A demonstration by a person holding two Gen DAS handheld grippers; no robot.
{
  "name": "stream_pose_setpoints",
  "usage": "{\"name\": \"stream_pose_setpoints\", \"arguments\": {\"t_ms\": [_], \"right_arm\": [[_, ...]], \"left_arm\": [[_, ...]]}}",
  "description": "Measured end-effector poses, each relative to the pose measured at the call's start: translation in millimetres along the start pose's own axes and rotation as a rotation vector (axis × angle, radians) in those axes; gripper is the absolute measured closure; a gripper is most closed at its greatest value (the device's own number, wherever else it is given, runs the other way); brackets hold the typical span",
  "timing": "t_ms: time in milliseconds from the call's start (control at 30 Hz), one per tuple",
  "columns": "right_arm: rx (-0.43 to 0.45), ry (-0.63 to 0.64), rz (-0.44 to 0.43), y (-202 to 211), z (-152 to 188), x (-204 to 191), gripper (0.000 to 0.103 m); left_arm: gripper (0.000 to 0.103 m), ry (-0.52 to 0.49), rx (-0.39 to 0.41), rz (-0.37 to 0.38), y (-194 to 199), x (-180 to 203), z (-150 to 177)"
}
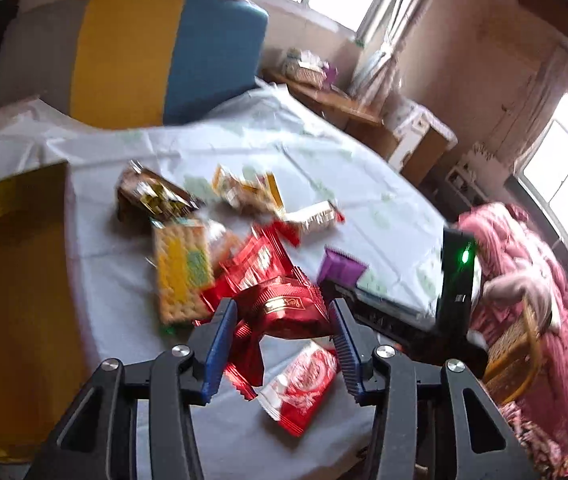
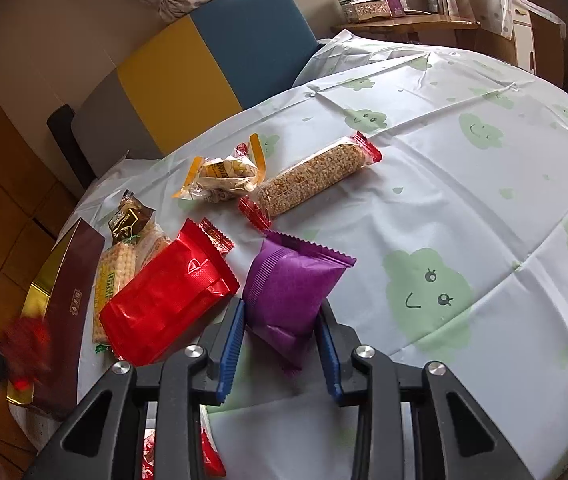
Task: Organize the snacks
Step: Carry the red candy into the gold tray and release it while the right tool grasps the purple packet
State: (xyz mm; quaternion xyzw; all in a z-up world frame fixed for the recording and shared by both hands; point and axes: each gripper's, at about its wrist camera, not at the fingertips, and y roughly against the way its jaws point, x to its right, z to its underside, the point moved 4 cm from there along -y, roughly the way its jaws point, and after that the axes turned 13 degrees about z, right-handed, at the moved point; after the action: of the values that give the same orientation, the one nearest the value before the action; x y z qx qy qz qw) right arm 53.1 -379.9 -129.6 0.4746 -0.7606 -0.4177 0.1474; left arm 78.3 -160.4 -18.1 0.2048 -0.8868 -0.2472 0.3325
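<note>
My left gripper [image 1: 282,312] is shut on a dark red foil snack pack [image 1: 284,308] and holds it above the table. Below it lie a red and white wrapper [image 1: 300,388], more red packs [image 1: 252,264] and a yellow cracker pack [image 1: 182,272]. My right gripper [image 2: 282,316] is shut on a purple snack pack [image 2: 288,284] at the table surface. Beside it lie a red pack [image 2: 168,296], a cracker pack [image 2: 120,268], a long puffed-grain bar [image 2: 312,178] and a yellow-edged pack [image 2: 224,176].
A brown and gold box [image 2: 64,304] sits at the table's left edge. The table has a white cloth with green clouds [image 2: 444,200]. A blue and yellow chair [image 2: 212,52] stands behind. The right gripper's black body [image 1: 456,276] shows in the left wrist view.
</note>
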Motion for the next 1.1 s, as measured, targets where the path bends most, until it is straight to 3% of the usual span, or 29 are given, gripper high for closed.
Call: {"name": "stream_pose_setpoints", "arguments": {"t_ms": [233, 367, 600, 733, 967, 1067, 1100], "right_arm": [[0.041, 0.026, 0.04, 15.8, -5.8, -6.2, 0.068], [0.032, 0.026, 0.045, 14.9, -4.4, -7.8, 0.068], [0.013, 0.006, 0.042, 10.9, 1.5, -8.7, 0.068], [0.017, 0.02, 0.05, 13.2, 2.5, -11.3, 0.068], [0.012, 0.011, 0.071, 15.3, 3.5, -8.8, 0.068], [0.015, 0.015, 0.083, 17.2, 2.9, -9.0, 0.068], [0.016, 0.013, 0.084, 18.2, 2.5, -9.1, 0.068]], "left_arm": [[0.055, 0.045, 0.103, -0.07, 54.7, -40.3, -21.4], [0.055, 0.071, 0.13, -0.172, 78.0, -82.9, -25.3], [0.055, 0.18, 0.107, -0.417, 102.9, -189.7, -25.5], [0.055, 0.262, 0.077, -0.514, 104.9, -240.8, -25.3], [0.054, 0.337, 0.062, -0.602, 105.5, -302.1, -30.6], [0.045, 0.35, 0.096, -0.671, 112.1, -317.8, -36.7], [0.034, 0.355, 0.106, -0.686, 113.8, -320.4, -39.0]]}}
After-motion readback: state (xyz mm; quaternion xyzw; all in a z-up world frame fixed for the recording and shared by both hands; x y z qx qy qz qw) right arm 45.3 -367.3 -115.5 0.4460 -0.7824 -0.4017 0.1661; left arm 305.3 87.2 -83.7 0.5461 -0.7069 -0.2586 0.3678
